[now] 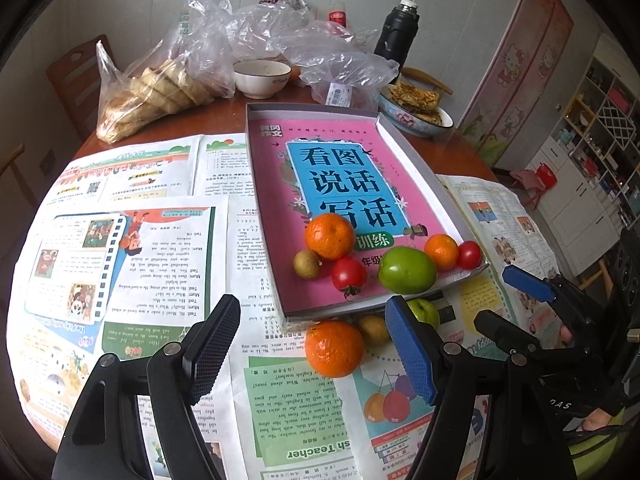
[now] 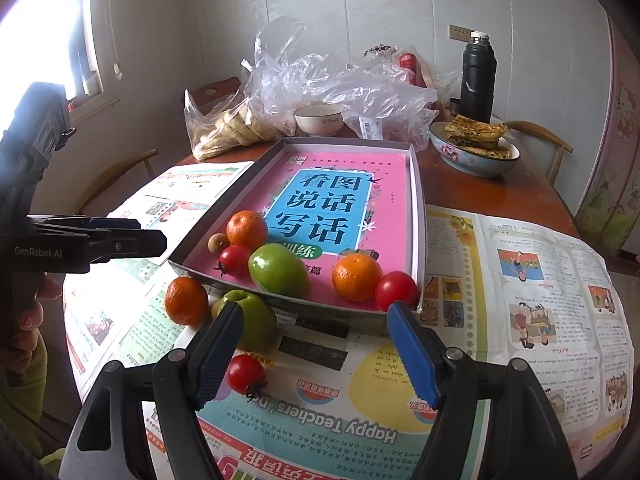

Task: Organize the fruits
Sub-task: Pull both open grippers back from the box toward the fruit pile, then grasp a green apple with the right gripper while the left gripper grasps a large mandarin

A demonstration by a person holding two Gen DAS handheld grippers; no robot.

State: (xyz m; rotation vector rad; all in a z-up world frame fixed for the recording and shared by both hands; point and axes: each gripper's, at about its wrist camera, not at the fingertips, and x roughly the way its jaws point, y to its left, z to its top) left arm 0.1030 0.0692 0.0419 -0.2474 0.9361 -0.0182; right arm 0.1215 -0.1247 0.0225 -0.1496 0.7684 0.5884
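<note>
Fruit fills the near end of the shallow box (image 2: pixel 416 184): two tangerines, two tomatoes, a green fruit (image 2: pixel 279 270) and one small brown fruit, perhaps a longan. Outside on newspaper (image 2: pixel 520 280) lie four more. Left gripper (image 1: pixel 312 356) and right gripper (image 2: pixel 316 350) gape wide, empty.

1. I read "看图说话写话" in large characters on the pink book cover (image 2: pixel 340 204) lying in the tray.
2. "Happy Teachers' Day" stands upside down on the newspaper (image 2: pixel 352 432).
3. "GenRobot.AI" marks the left gripper (image 2: pixel 132 236).
</note>
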